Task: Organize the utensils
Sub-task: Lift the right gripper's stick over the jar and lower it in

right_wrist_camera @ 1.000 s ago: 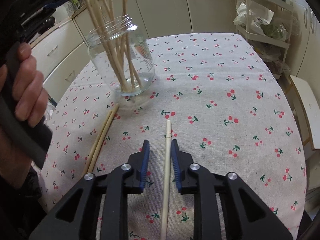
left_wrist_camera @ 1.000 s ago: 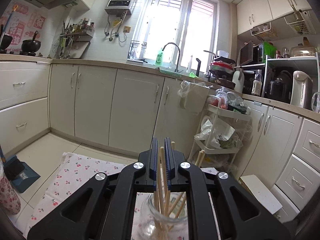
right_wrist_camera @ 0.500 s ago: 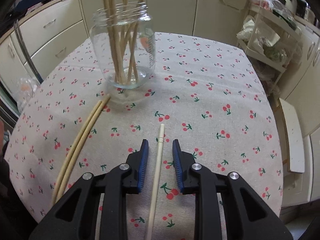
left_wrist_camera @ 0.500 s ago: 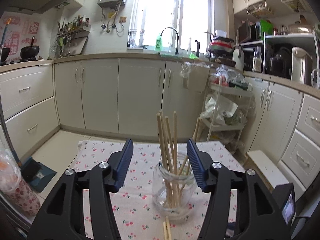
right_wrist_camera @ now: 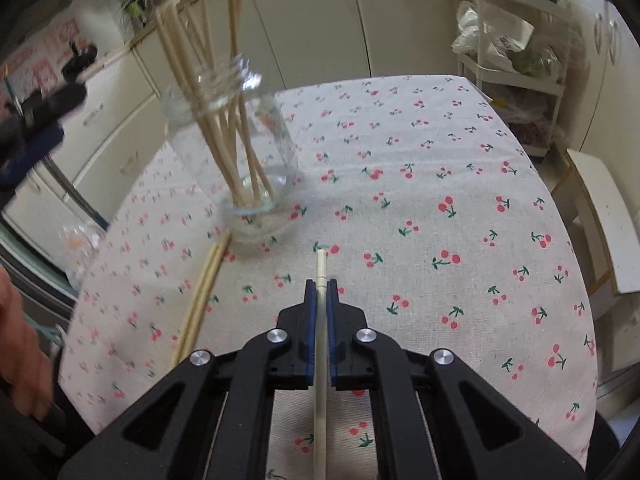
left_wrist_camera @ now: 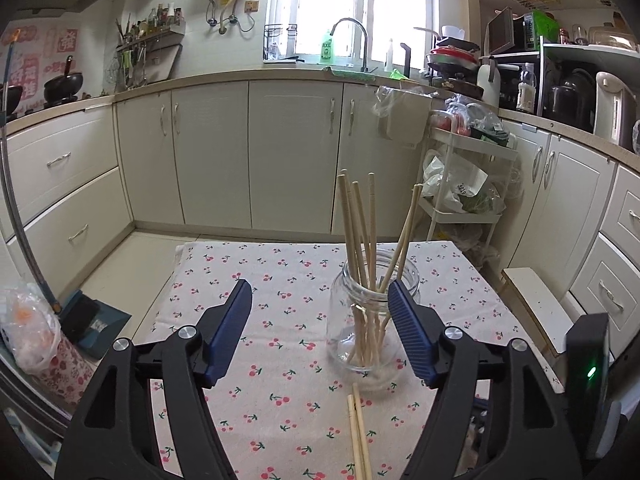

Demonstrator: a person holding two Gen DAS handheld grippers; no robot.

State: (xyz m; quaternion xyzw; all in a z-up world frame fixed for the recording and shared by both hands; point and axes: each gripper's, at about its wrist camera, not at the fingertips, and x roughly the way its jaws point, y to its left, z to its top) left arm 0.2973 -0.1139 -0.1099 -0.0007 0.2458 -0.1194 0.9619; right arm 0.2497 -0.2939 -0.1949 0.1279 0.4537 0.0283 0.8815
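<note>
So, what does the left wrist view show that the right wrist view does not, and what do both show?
Only the left wrist view shows the left hand-held gripper, open and holding nothing, and the sink faucet.

Only the right wrist view shows the right hand-held gripper shut on a pale chopstick.

Both show the glass jar of chopsticks, the chopstick pair lying beside it, and the cherry tablecloth.

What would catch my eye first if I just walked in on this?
Probably the glass jar bristling with chopsticks, upright on the cherry-print tablecloth. Next, the right gripper pinching a single pale chopstick, with two more chopsticks lying loose beside the jar.
</note>
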